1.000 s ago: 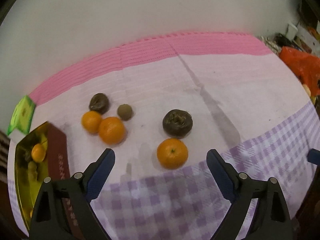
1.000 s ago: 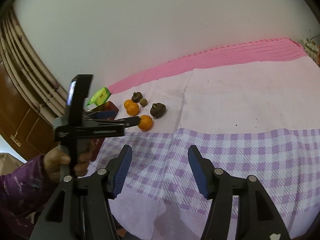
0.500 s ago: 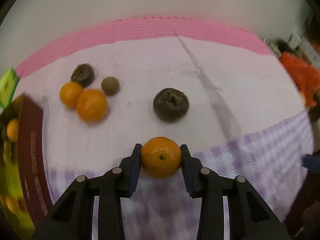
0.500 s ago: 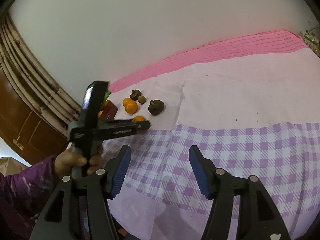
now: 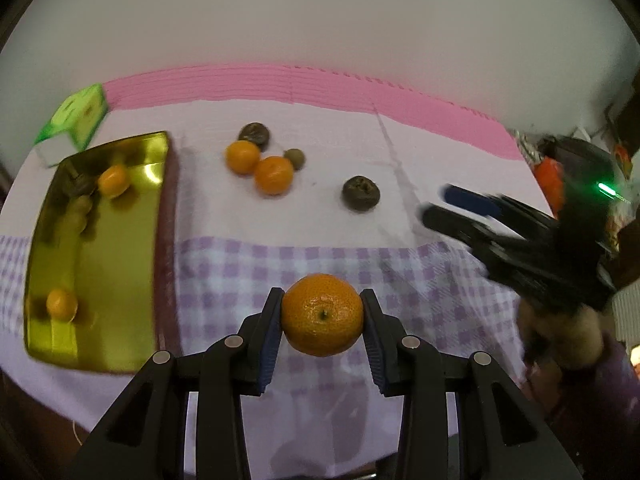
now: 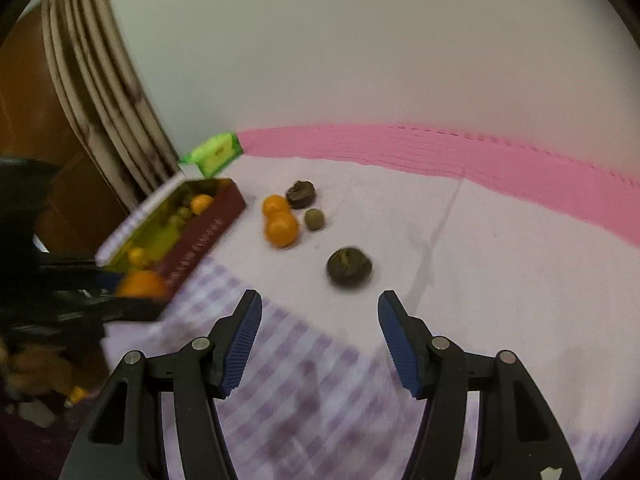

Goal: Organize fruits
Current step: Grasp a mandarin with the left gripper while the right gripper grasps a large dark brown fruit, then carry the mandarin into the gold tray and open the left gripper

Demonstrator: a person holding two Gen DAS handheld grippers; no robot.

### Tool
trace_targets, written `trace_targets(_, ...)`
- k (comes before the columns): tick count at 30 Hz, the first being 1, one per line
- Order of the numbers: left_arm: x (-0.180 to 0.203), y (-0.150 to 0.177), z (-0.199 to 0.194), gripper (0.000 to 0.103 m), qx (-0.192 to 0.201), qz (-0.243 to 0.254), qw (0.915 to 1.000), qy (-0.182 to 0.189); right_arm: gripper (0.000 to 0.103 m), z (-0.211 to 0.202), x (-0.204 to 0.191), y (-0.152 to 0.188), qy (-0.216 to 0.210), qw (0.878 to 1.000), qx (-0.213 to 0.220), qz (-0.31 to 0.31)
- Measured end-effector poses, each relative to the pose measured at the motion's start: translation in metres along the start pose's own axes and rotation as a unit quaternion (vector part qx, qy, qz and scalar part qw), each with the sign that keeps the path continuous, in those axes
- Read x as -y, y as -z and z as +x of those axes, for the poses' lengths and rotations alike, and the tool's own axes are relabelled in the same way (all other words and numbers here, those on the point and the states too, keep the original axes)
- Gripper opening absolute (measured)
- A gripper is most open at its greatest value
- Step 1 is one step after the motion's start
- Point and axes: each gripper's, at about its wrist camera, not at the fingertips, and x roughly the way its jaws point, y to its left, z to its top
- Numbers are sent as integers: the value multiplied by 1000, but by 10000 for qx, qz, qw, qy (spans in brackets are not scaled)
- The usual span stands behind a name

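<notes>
My left gripper (image 5: 322, 322) is shut on an orange mandarin (image 5: 322, 314) and holds it above the checked cloth, right of the gold-lined box (image 5: 100, 248). That box holds mandarins and small greenish fruits. On the white cloth lie two mandarins (image 5: 260, 166), a small kiwi (image 5: 295, 158) and two dark brown fruits (image 5: 361, 193). My right gripper (image 6: 320, 320) is open with nothing between its fingers, just short of the nearer dark fruit (image 6: 349, 267). In the right wrist view the held mandarin (image 6: 141, 284) shows at the left by the box (image 6: 192, 236).
A green carton (image 5: 74, 118) stands behind the box near the white wall. A pink mat (image 5: 304, 84) runs along the back edge. Orange and dark clutter (image 5: 560, 176) lies at the far right. A hand and purple sleeve (image 5: 580, 364) carry the right gripper.
My left gripper closed on the front mandarin, then lifted it back toward the box side. My right gripper swung in toward the fruits, and the dark fruit now lies just ahead of it.
</notes>
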Motion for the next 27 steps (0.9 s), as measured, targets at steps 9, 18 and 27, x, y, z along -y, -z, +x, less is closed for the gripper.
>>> trace_targets(9, -16, 13, -27, 39, 135, -181, 9996, -151, 58, 64, 0, -16, 366, 9961, -519, -614)
trace_targets(18, -28, 13, -37, 39, 241, -277, 9990, -261, 40, 91, 3, -17, 524, 9934, -832, -589)
trace_targets(27, -52, 9, -34, 39, 322, -376, 9967, -643, 39, 60, 6, 3, 680, 9973, -227, 126)
